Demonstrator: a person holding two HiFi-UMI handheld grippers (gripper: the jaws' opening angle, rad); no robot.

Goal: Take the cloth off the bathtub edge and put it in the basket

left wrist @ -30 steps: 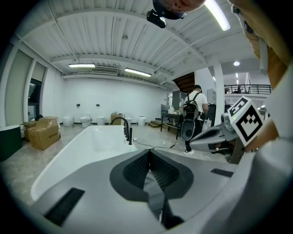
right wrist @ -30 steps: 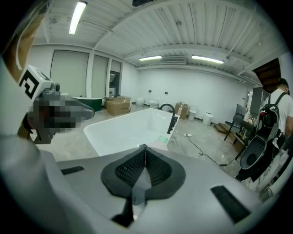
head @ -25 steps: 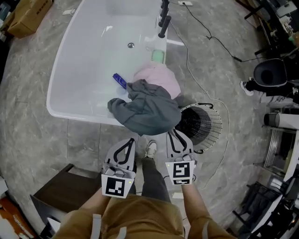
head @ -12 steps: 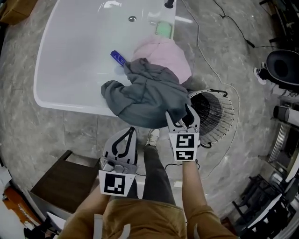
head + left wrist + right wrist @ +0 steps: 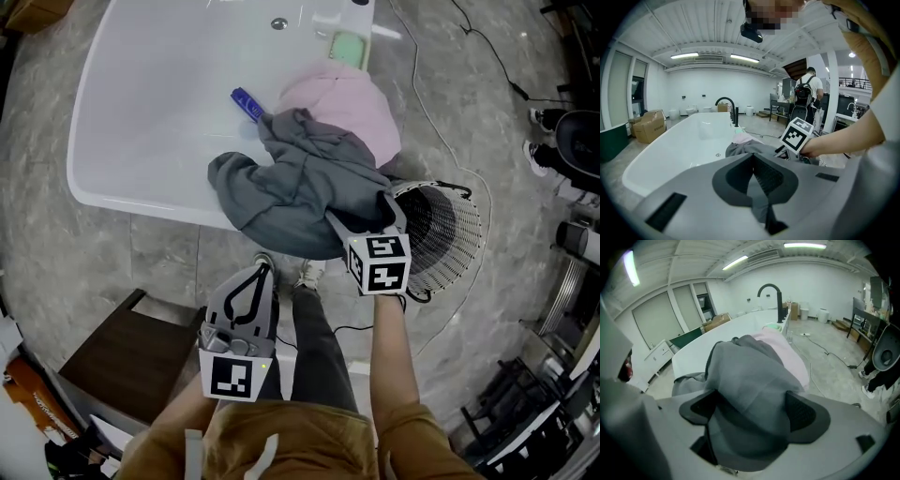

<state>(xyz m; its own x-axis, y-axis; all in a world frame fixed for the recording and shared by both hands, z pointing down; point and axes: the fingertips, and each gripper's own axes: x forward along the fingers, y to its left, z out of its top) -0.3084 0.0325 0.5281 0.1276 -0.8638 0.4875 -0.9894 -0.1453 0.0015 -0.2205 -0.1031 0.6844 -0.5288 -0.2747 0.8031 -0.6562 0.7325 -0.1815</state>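
Observation:
A grey cloth (image 5: 291, 192) hangs over the near edge of the white bathtub (image 5: 141, 208), with a pink cloth (image 5: 352, 98) behind it on the rim. My right gripper (image 5: 364, 214) reaches into the grey cloth's lower right fold. Its jaws are opening wide, and the grey cloth (image 5: 750, 366) bulges between the pads (image 5: 801, 411). A wire basket (image 5: 455, 234) stands on the floor just right of that gripper. My left gripper (image 5: 261, 272) hangs back near my legs, shut with nothing in it. In the left gripper view its jaws (image 5: 752, 157) meet.
A blue object (image 5: 247, 104) lies in the tub and a green block (image 5: 348, 46) sits on its rim by the black faucet (image 5: 773, 294). A dark cabinet (image 5: 122, 347) stands at lower left. A cable (image 5: 441, 122) runs over the marble floor. My shoes (image 5: 307, 274) are below the tub edge.
My right gripper has moved forward from beside my legs into the grey cloth, and its jaws have spread from nearly closed to wide. The left gripper stayed back, shut.

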